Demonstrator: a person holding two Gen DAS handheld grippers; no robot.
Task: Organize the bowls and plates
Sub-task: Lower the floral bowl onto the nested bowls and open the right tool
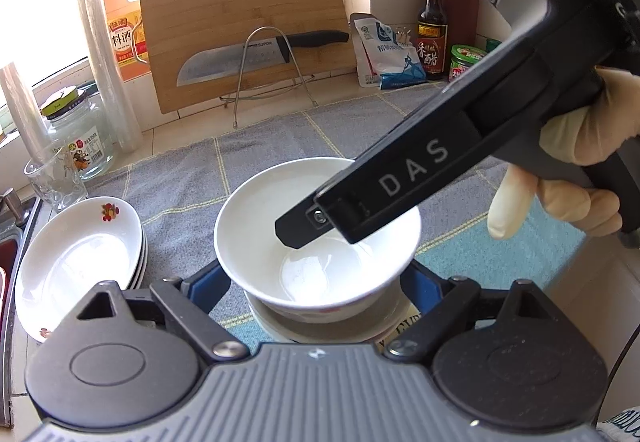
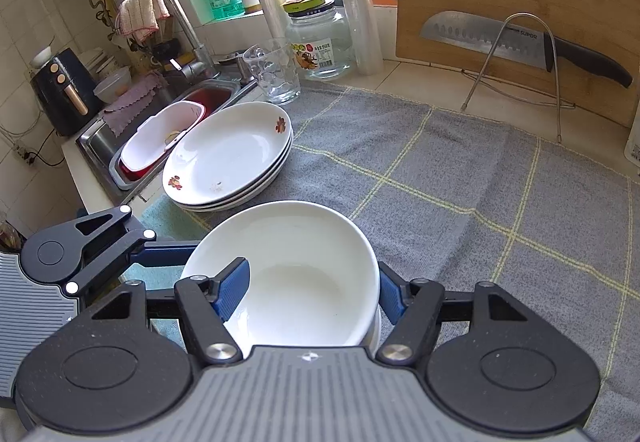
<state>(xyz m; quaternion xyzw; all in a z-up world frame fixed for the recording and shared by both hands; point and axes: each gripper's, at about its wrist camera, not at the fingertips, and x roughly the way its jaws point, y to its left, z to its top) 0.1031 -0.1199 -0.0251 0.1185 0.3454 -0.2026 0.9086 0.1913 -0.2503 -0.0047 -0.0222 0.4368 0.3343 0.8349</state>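
Note:
A white bowl sits nested on a second bowl, over the grey checked cloth. My left gripper has its blue fingers against both sides of the bowl's lower wall. My right gripper comes in from the right, held by a gloved hand. One of its fingers is inside the bowl; the other finger presses the outer wall. To the left lies a stack of flowered white plates.
A drinking glass and a glass jar stand behind the plates, beside the sink. A bamboo cutting board with a knife leans at the back. Bottles and a pouch stand at the back right.

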